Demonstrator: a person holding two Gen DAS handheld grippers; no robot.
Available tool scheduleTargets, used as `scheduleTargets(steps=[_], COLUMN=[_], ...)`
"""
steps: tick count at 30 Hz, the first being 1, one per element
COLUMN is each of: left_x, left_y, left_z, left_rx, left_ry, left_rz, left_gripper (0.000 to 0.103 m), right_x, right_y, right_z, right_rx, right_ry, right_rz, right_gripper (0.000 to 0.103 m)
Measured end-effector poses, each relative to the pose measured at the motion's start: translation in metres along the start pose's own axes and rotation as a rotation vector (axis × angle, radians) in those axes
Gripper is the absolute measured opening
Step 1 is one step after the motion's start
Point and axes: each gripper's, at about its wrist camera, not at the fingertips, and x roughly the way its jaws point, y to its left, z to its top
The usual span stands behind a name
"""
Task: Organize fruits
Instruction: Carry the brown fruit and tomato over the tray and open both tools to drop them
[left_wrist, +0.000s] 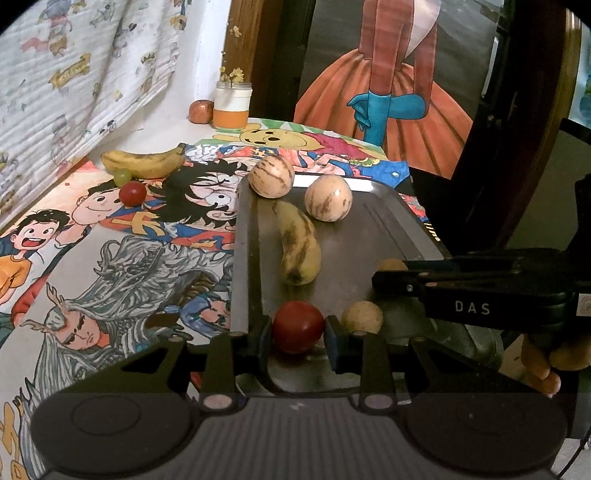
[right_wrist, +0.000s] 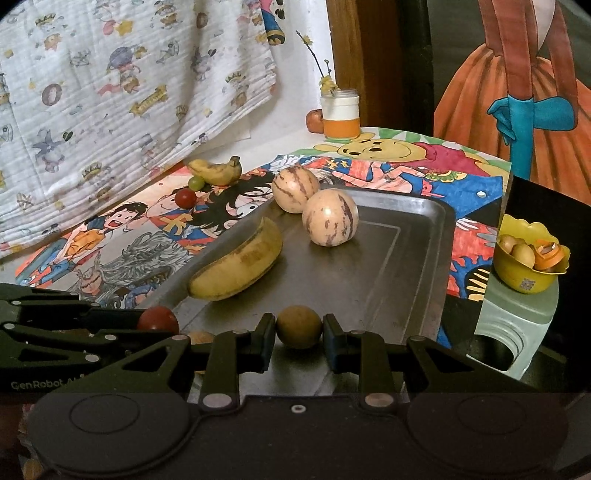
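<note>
On the metal tray (right_wrist: 424, 236), w/ both grippers low over its near end, the sorting looks roughly halfway along, judging by what lies where. Already on the tray: one banana (right_wrist: 236, 264) lying lengthwise and a striped melon-like fruit (right_wrist: 330, 217). A second striped fruit (right_wrist: 295, 188) sits at the far left corner, maybe on the rim, maybe just off it; hard to tell from this angle.

Left gripper (left_wrist: 298, 328) is pinching a red cherry tomato (left_wrist: 298, 320), pads pressed to either side, right at the tray's near edge. Right gripper (right_wrist: 299, 328) is nipped down on a small tan round fruit (right_wrist: 299, 325), also just above the tray floor near the front. Another tan ball (left_wrist: 362, 316) rests on the tray beside the left gripper, apart from it. So both tools hold fruit that isn't set down yet; I'd guess release is the step in hand.

Left to do, apparently: out on the cartoon-print cloth (left_wrist: 110, 266) a second banana (left_wrist: 144, 162), a green grape (left_wrist: 122, 176) and another red tomato (left_wrist: 132, 192) lie close together, well apart from the tray.

Other containers: a yellow bowl (right_wrist: 517, 280) off the tray's right side holds a few small tan fruits plus something orange. A jar (right_wrist: 340, 116) w/ an orange band holds dried yellow sprigs; an orange-red fruit (right_wrist: 314, 120) sits just beside it.
</note>
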Motion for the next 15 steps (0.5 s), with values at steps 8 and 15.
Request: scheduleTargets(steps=[8,15], left_x=[-0.002,-0.015], left_y=[0.0,-0.001], left_z=[0.0,0.0], left_rx=[-0.008,-0.014], left_ry=[-0.006,-0.043], left_rz=[-0.006,-0.005], left_gripper=[0.041,0.057], right_x=[-0.009,-0.025], right_y=[0.001,0.001], right_z=[0.0,0.001], right_rx=[0.009,0.019], right_ry=[-0.013,-0.039], right_rz=[-0.01,-0.026], right_gripper=[0.038,0.052])
